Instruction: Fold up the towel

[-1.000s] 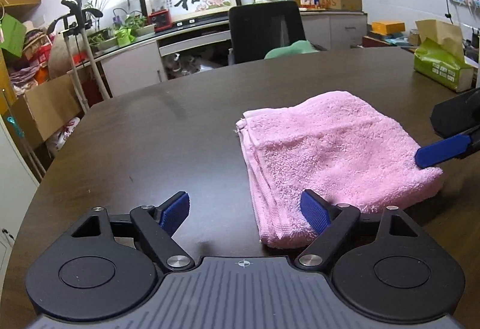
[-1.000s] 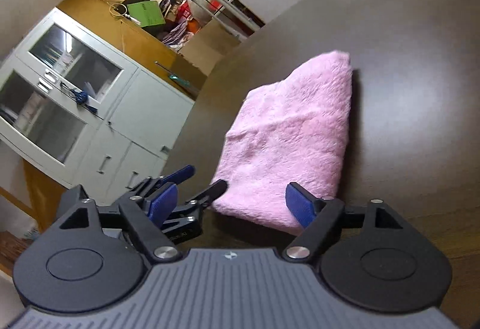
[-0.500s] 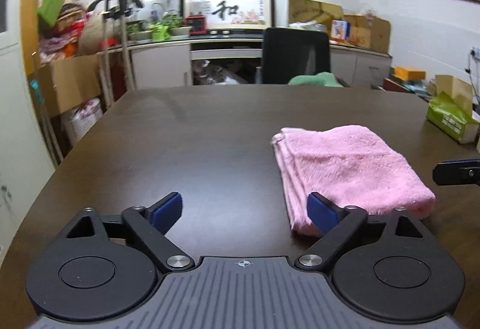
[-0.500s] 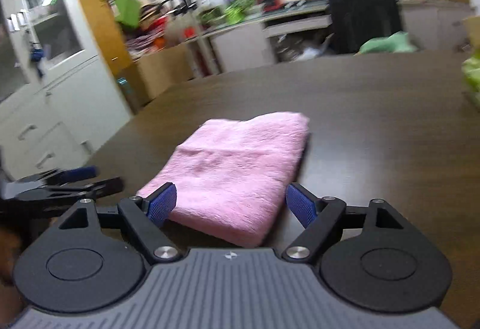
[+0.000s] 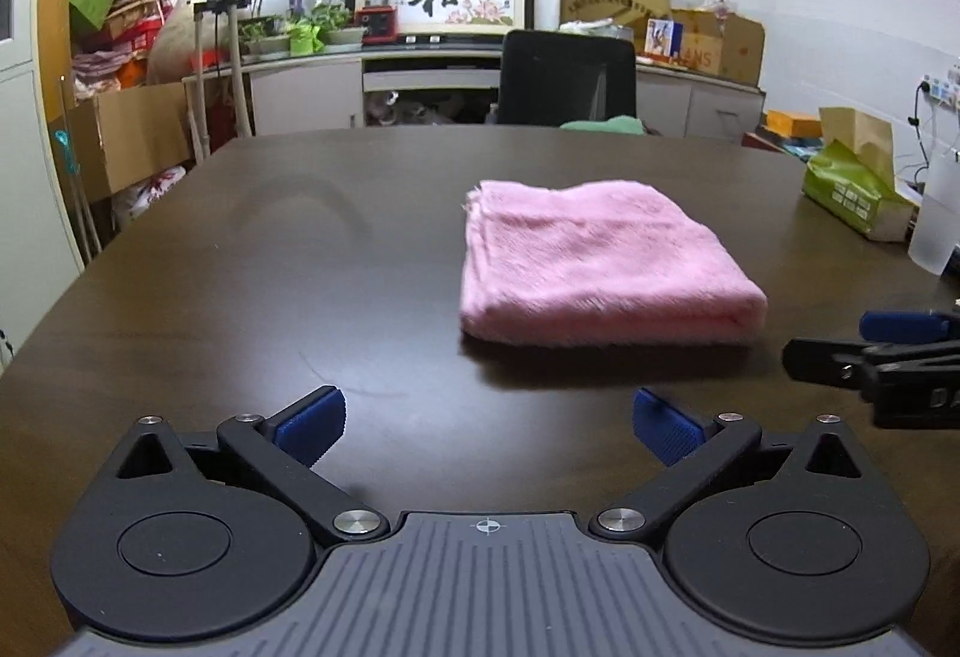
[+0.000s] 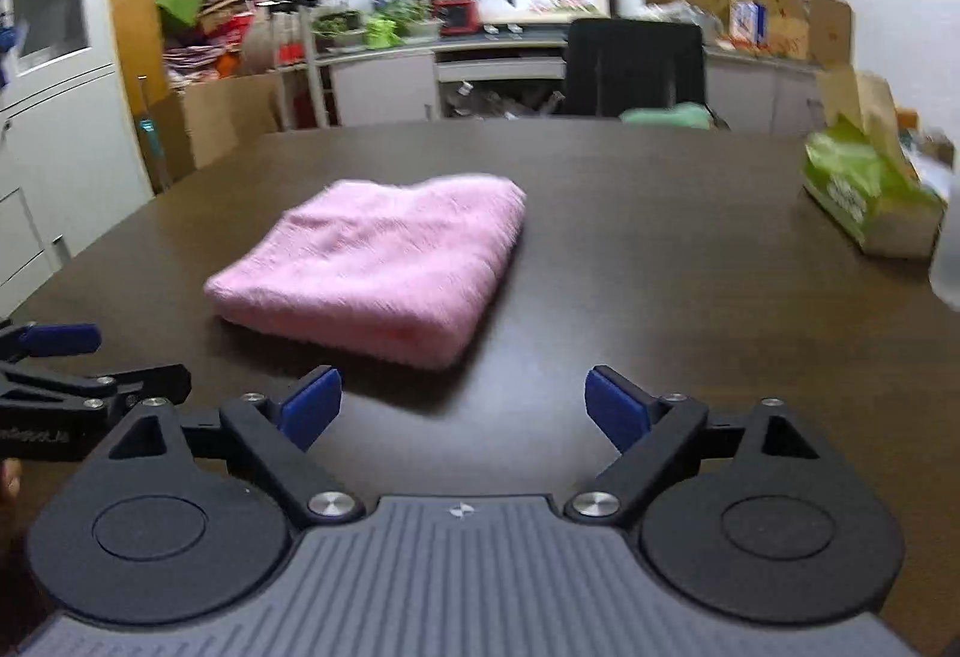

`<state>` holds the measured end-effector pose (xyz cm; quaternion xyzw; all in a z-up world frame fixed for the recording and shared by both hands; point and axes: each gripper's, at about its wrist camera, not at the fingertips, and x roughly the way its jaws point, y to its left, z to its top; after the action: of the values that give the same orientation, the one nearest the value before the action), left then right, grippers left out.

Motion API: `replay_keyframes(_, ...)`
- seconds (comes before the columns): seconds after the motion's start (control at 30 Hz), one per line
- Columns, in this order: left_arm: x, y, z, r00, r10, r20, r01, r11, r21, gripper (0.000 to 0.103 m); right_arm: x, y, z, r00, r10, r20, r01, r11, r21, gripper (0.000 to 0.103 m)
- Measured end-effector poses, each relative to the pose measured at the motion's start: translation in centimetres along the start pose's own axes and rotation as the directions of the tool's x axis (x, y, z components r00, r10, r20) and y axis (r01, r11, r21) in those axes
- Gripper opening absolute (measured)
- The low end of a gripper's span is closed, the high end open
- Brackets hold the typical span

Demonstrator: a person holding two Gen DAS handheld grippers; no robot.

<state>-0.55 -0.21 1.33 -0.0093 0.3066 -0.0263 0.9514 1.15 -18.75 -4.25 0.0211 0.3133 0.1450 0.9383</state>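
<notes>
A pink towel (image 5: 594, 261) lies folded into a thick rectangle on the dark brown table (image 5: 270, 261), and it shows in the right wrist view too as the same pink towel (image 6: 384, 267). My left gripper (image 5: 489, 426) hovers over bare table short of the towel's near edge; its jaws are opening wide with nothing between them. My right gripper (image 6: 465, 405) is also back from the towel, jaws opening, empty. Each gripper shows at the edge of the other's view: the right gripper (image 5: 870, 351) and the left gripper (image 6: 66, 363).
A green tissue box (image 5: 852, 195) and a frosted cup (image 5: 936, 213) stand at the table's right side. A black office chair (image 5: 567, 78) sits behind the far edge. Cabinets, plants and cardboard boxes line the back wall.
Both grippers have drawn back from the towel and opened wider. The right gripper's view has rolled to level. The towel stays folded in place.
</notes>
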Motion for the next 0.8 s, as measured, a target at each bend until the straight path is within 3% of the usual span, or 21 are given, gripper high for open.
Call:
replay_keyframes(0.17, 0.5, -0.7, -0.1, 0.999, 0.016, -0.028, -0.016, 1.000, -0.026, 0.103, 0.5, -0.1, -0.6, 0.998, -0.059, -0.026, 0.059, 0.998, 0.004, 0.097)
replay_keyframes(0.3, 1.0, -0.5, -0.2, 0.998, 0.030, -0.054, -0.033, 0.998, -0.059, 0.103, 1.0, -0.2, -0.9, 0.997, -0.060, -0.055, 0.061, 0.998, 0.007, 0.102)
replay_keyframes(0.8, 1.1, -1.2, -0.2, 0.995, 0.068, -0.074, -0.071, 0.997, -0.037, 0.103, 1.0, 0.5, -1.1, 0.989, -0.118, -0.085, 0.114, 0.992, -0.050, 0.103)
